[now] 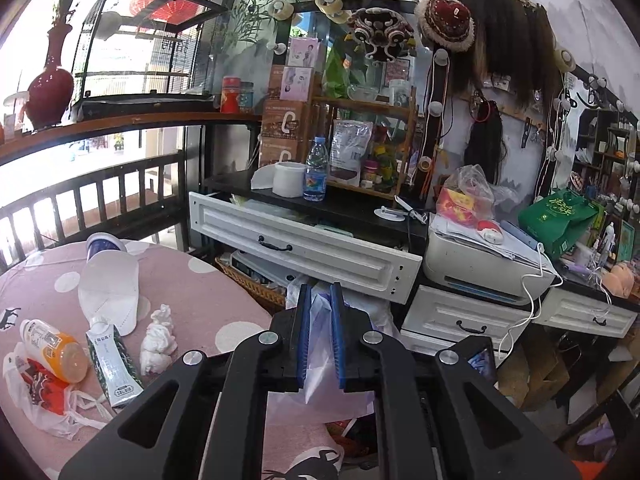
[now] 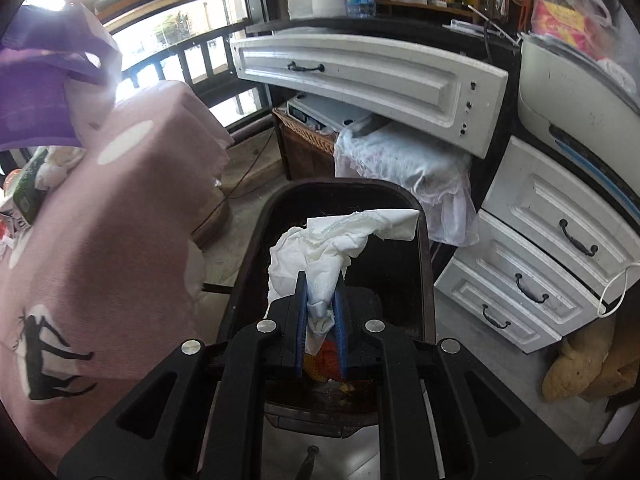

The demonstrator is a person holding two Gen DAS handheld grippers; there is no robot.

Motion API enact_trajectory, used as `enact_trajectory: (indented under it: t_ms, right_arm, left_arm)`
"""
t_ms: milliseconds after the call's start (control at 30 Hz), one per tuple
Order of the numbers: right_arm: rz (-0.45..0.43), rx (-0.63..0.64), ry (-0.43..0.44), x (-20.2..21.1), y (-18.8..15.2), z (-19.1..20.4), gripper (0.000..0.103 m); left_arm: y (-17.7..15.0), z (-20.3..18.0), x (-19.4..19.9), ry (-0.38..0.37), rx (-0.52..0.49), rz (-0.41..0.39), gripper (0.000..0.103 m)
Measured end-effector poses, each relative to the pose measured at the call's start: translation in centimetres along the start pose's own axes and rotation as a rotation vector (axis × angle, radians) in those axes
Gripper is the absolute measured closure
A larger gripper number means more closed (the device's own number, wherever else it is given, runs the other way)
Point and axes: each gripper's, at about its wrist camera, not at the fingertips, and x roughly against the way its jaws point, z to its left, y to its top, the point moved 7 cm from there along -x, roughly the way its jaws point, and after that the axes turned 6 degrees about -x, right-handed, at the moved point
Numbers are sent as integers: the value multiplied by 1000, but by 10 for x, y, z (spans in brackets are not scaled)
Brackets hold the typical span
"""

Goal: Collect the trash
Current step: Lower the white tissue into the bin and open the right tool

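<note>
My right gripper (image 2: 321, 308) pinches a white tissue wad (image 2: 332, 244) over the dark bin (image 2: 424, 248). My left gripper (image 1: 321, 320) clamps a purple-tinted plastic bag (image 1: 320, 340) beside the pink table (image 1: 208, 300).

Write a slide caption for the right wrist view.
Right hand-held gripper holds a crumpled white tissue over the dark trash bin.

I can't make out a single legible word from here. On my left wrist view the green-and-white tube (image 1: 113, 364) on the pink tablecloth (image 1: 208, 300) carries print, and just beside it the orange bottle (image 1: 54, 350) has a label, both too blurred. The water bottle (image 1: 317, 170), beyond the tablecloth on the dark counter, shows only colours.
</note>
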Motion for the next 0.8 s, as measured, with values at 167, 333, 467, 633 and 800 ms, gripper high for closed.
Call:
enact_trajectory:
  t_ms: [167, 333, 467, 633, 800]
  right_arm:
    - [105, -22, -28, -49, -15, -8, 90]
    - [183, -7, -59, -85, -30, -7, 90]
    - [232, 1, -91, -108, -39, -6, 82]
    - [248, -7, -133, -123, -42, -11, 51]
    - [240, 4, -122, -120, -44, -10, 50]
  left_arm:
    - [-3, -10, -11, -27, 8, 23, 92]
    - [-5, -17, -17, -42, 5, 36, 93]
    - [-4, -21, -18, -52, -2, 36, 92]
    - [-5, -28, -19, -62, -14, 38, 93]
    - [-10, -34, -27, -71, -22, 54, 93]
